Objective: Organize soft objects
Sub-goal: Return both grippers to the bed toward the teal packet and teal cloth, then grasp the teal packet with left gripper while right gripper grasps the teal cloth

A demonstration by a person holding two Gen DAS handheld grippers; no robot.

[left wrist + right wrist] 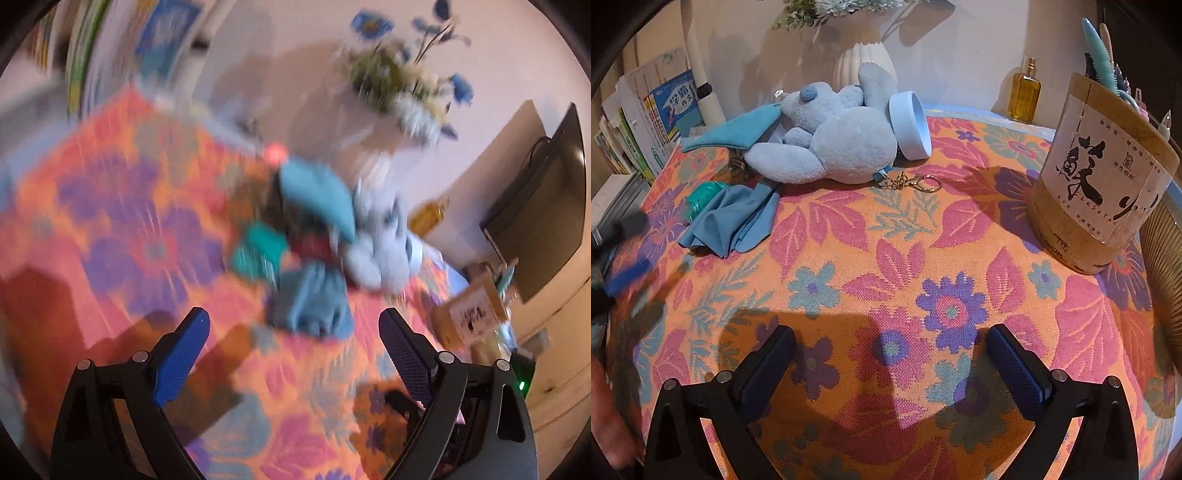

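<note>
A pale blue plush toy lies on the flowered tablecloth at the back, with a gold keychain by it. A crumpled blue cloth lies left of it beside a teal object. A folded teal cloth lies behind the plush. My right gripper is open and empty over the cloth's front. My left gripper is open and empty, just short of the blue cloth; that view is blurred. The plush lies beyond it. The left gripper also shows blurred at the right wrist view's left edge.
A bamboo holder with combs stands at the right. A pale blue ring-shaped container, a white vase of flowers and a yellow bottle stand at the back. Books lean at the left.
</note>
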